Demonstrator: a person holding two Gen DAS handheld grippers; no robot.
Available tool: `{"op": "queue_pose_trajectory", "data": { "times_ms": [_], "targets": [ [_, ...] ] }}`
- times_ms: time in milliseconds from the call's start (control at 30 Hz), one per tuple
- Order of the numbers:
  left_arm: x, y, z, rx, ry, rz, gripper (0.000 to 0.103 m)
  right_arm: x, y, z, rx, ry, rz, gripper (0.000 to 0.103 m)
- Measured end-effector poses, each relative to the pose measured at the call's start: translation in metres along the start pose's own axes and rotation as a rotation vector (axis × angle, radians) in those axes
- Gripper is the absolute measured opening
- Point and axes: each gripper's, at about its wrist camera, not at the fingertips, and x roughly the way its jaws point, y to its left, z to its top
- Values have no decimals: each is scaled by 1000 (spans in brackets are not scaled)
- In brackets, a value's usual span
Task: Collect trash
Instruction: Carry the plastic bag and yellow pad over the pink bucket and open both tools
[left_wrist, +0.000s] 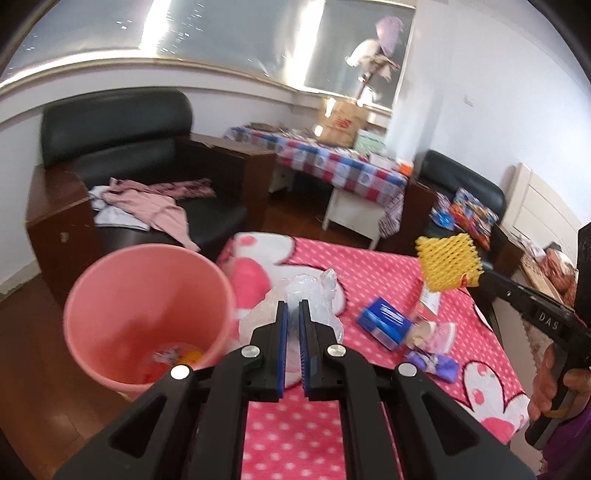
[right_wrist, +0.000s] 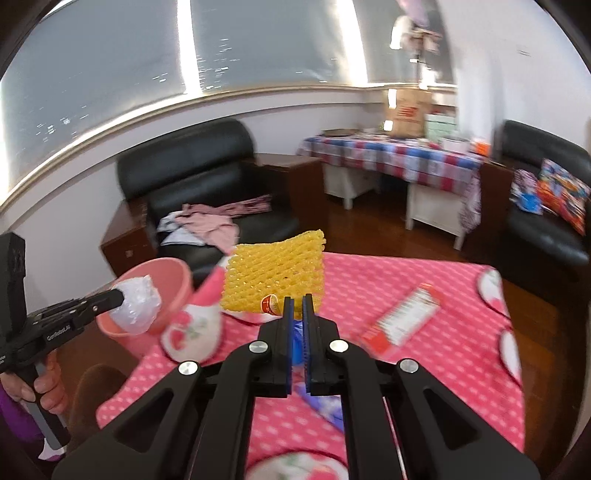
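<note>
**Trash clamped in both tools, pink bin at the left**

Trash in two pieces, lifted clear of the pink dotted blanket (left_wrist: 369, 266). Clear crumpled plastic (left_wrist: 306, 295) pinched between the pads of the left tool (left_wrist: 293, 310), held just right of the pink bin (left_wrist: 147, 314) and above the blanket; from the right wrist view the same wad (right_wrist: 136, 306) in front of the bin's rim (right_wrist: 177, 273). Yellow foam net (right_wrist: 275, 275) clamped in the right tool (right_wrist: 297, 304), upright above the blanket (a small red-and-white scrap (right_wrist: 269, 304) tucked at its lower edge, just beside the pads). Seen from the left wrist, the net (left_wrist: 448, 260) out at the right, well apart from the bin.

Inside the bin, some colourful wrappers (left_wrist: 177, 356) at the bottom.

Still lying on the blanket: a blue-and-white box (left_wrist: 386, 321), a purple wrapper (left_wrist: 432, 363), a red-and-white packet (right_wrist: 404, 319). Blurred, all of them.

Behind, a black armchair (left_wrist: 122, 147) with pink clothes (left_wrist: 147, 206) draped on the seat, and a checked-cloth tabletop (left_wrist: 332, 162) carrying a cardboard box (left_wrist: 340, 123).
</note>
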Motion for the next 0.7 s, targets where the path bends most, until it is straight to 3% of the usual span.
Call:
{"op": "queue_pose_trajectory", "data": {
  "times_ms": [333, 700],
  "targets": [
    [-27, 63, 8, -72, -54, 105, 5, 50, 96, 23, -175, 23, 133, 5],
    [-12, 115, -5, -145, -4, 161, 5, 106, 174, 18, -341, 132, 187, 5]
  ]
}}
